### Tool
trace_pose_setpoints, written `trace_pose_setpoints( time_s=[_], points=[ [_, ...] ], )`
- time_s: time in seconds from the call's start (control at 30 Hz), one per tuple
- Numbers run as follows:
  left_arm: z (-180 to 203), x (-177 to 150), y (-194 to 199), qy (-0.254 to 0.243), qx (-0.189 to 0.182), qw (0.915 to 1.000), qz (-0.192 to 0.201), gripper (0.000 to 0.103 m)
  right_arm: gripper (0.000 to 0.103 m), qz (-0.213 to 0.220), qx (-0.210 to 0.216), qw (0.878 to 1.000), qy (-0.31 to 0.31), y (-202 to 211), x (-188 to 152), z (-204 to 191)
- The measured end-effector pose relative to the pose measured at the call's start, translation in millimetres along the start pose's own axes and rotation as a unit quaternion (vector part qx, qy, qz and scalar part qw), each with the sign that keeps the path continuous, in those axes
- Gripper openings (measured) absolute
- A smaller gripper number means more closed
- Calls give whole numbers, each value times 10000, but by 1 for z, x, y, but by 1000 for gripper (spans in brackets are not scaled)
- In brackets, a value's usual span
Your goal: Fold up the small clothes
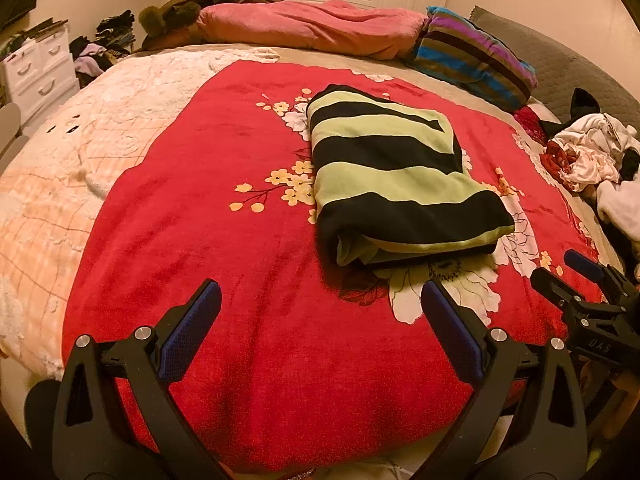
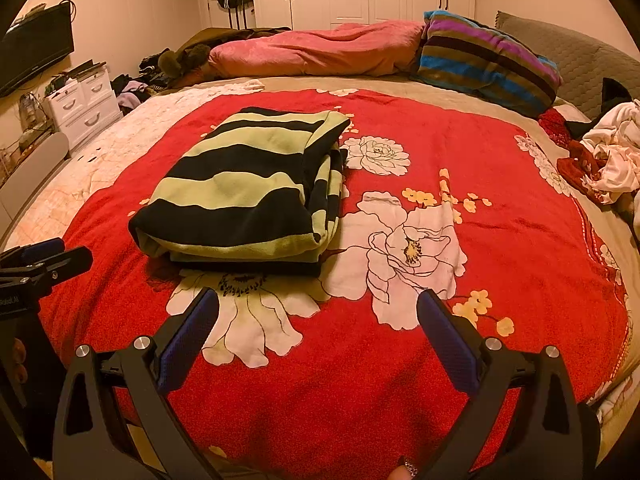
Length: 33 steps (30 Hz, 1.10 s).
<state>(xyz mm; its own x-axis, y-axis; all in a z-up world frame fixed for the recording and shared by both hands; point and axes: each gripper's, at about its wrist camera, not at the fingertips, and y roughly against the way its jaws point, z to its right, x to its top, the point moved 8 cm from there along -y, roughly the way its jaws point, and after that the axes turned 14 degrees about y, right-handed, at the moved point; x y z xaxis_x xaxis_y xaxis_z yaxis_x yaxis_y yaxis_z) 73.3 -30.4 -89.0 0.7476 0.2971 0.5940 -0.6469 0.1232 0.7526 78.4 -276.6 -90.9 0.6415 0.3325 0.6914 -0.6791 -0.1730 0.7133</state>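
Observation:
A green-and-black striped garment [image 1: 396,176] [image 2: 248,188] lies folded into a thick rectangle on the red flowered blanket [image 1: 192,200] [image 2: 480,152]. My left gripper [image 1: 320,300] hovers open over the blanket's near part, short of the garment, with nothing between its blue-padded fingers [image 1: 192,320]. My right gripper [image 2: 318,308] is likewise open and empty, just in front of the garment's near edge. In the left wrist view the right gripper [image 1: 568,268] appears at the right edge; in the right wrist view the left gripper [image 2: 52,256] shows at the left edge.
A heap of unfolded white and red clothes [image 1: 588,152] [image 2: 604,160] lies at the bed's right side. A pink duvet [image 1: 312,28] and a striped pillow [image 1: 472,56] sit at the far end. White drawers [image 1: 36,68] stand left of the bed.

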Motion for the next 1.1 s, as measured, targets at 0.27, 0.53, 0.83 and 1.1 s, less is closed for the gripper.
trace_pose_setpoints(
  time_s=[0.27, 0.53, 0.83, 1.1],
  points=[
    [0, 1, 1, 10, 25, 10000, 4, 94, 99, -12, -33, 10000, -24, 1, 0, 2],
    [-1, 0, 1, 15, 48, 10000, -13, 94, 99, 9, -65, 10000, -46, 2, 1, 3],
    [-2, 0, 0, 52, 76, 10000, -24, 94, 99, -6, -65, 10000, -71, 3, 0, 4],
    [-3, -1, -1, 50, 88, 9999, -38, 94, 99, -28, -63, 10000, -69, 1, -1, 2]
  ],
)
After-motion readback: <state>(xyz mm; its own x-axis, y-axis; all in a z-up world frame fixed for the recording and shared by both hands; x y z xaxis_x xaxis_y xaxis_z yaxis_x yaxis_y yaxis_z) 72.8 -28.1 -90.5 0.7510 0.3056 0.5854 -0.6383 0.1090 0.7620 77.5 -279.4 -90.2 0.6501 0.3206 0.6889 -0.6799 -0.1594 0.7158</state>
